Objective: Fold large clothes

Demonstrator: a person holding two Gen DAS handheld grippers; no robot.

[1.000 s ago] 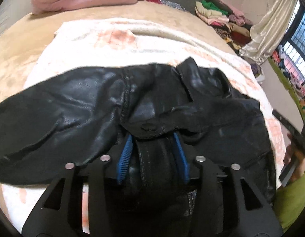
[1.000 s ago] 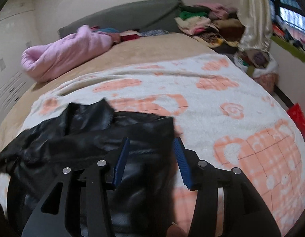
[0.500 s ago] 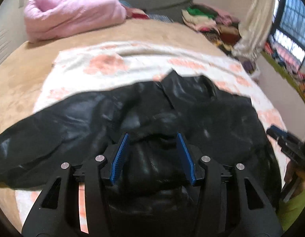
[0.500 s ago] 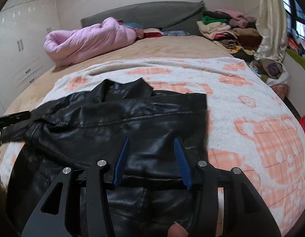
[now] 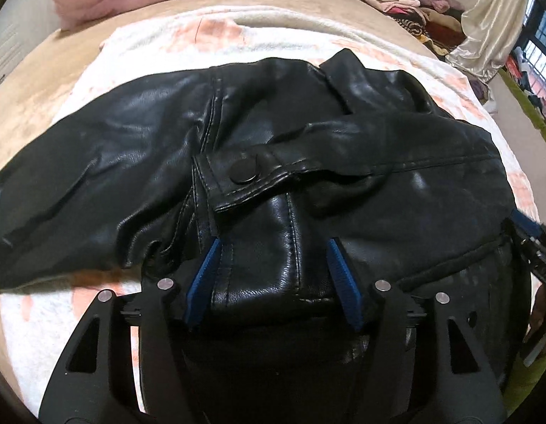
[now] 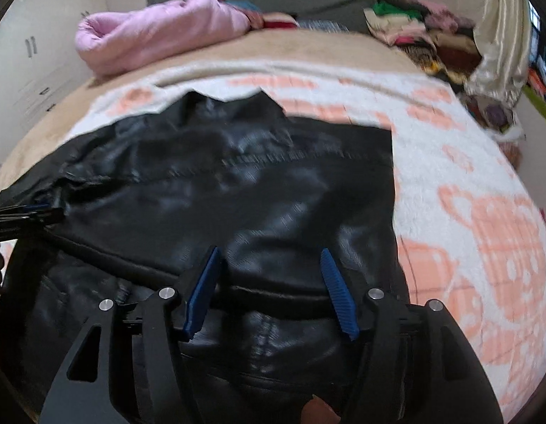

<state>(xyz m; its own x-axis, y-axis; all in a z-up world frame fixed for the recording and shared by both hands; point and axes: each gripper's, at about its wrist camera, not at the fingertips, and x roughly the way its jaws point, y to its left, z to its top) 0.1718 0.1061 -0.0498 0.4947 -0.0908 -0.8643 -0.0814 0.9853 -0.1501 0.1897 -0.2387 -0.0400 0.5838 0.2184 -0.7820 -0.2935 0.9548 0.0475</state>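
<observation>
A black leather jacket (image 5: 308, 123) lies spread on a white and orange blanket (image 5: 237, 35) on the bed. A strap with a snap button (image 5: 243, 171) rests across its middle. My left gripper (image 5: 273, 243) hangs low over the near folded edge. Its jaws are opening, and a fold of leather lies between the blue pads (image 5: 202, 282). In the right wrist view, the jacket (image 6: 255, 183) fills the middle. My right gripper (image 6: 269, 251) hovers over its near edge with jaws opening and leather between them, not pinched. Each gripper shows at the edge of the other's view.
A pink duvet (image 6: 160, 31) is bundled at the head of the bed. Stacked clothes (image 6: 414, 24) and a pale curtain (image 5: 485, 28) stand at the back right. White wardrobe doors (image 6: 36, 53) are on the left. Bare blanket (image 6: 467, 212) lies right of the jacket.
Both grippers sank toward the bed with the jacket's edge, the right one sliding from the blanket's side to over the jacket. Both pairs of jaws have widened off the leather.
</observation>
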